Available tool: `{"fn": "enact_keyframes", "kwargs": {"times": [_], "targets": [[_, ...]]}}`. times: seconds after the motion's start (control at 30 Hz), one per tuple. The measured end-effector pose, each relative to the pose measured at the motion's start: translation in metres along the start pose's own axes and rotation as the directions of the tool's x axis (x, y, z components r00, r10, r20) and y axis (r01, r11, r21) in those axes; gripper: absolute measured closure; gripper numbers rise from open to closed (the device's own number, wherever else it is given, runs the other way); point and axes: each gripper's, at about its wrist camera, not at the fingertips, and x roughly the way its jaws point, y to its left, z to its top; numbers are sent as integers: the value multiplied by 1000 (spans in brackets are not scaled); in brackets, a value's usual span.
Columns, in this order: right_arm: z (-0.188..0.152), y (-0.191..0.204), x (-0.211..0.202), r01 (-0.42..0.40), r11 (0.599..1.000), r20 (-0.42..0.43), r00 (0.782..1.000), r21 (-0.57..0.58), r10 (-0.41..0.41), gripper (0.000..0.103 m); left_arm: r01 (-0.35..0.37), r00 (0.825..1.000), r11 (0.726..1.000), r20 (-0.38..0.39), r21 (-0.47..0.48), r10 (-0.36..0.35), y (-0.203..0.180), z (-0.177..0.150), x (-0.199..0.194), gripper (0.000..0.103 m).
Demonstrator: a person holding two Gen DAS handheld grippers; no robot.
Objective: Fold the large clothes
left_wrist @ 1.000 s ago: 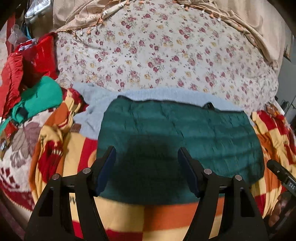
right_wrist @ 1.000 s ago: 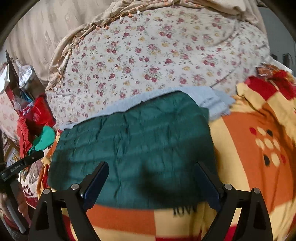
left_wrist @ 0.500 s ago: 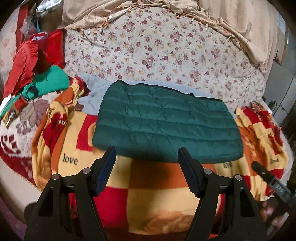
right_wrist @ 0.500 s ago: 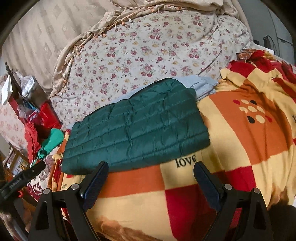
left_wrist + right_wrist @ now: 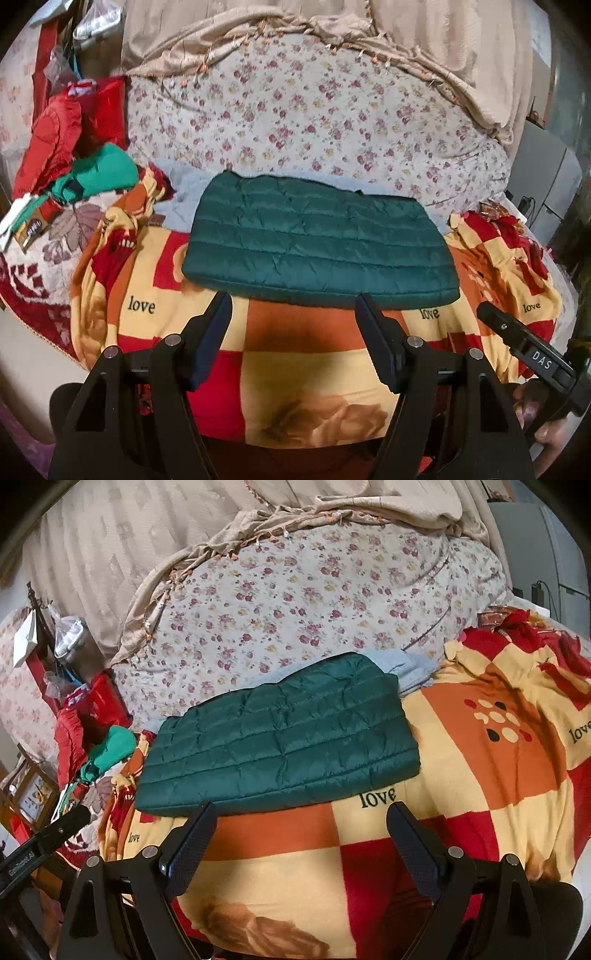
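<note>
Quilted dark green puffer jacket [image 5: 321, 247], folded into a flat oblong, lies on the checked red, orange and cream fleece blanket [image 5: 314, 373] printed with the word "love". Its long axis runs left to right across the left wrist view, roughly parallel to the near blanket edge; in the right wrist view the same jacket [image 5: 280, 738] slants, its left end nearer the camera and its right end farther up toward the bedding. The quilting seams run along that long axis. Its far edge rests on a pale blue folded cloth [image 5: 177, 192], which sits against the white floral-print duvet [image 5: 314, 122] piled behind.

The left gripper [image 5: 293, 306] hangs above the blanket just short of the jacket's near edge, jaws spread wide and holding nothing. The right gripper [image 5: 301, 816] is likewise wide apart and empty, near the jacket's front edge without touching it.

To the left lie a bright green garment [image 5: 103, 173] and a red padded garment [image 5: 55, 136], well apart from the jacket.
</note>
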Motion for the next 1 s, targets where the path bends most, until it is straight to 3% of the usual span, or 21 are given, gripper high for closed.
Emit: {"fn": "enact_keyframes", "kwargs": {"times": [0.2, 0.53, 1.0], "targets": [[-2, 8, -3, 27, 999, 8, 1000, -28, -27, 11, -7, 999, 1000, 41, 18, 6, -2, -1, -16, 34], [-11, 9, 3, 104, 992, 25, 994, -70, -102, 11, 34, 999, 998, 9, 53, -34, -25, -13, -22, 34], [-14, 1, 5, 118, 991, 10, 993, -67, -118, 11, 21, 1000, 997, -6, 72, -21, -35, -19, -15, 34]]}}
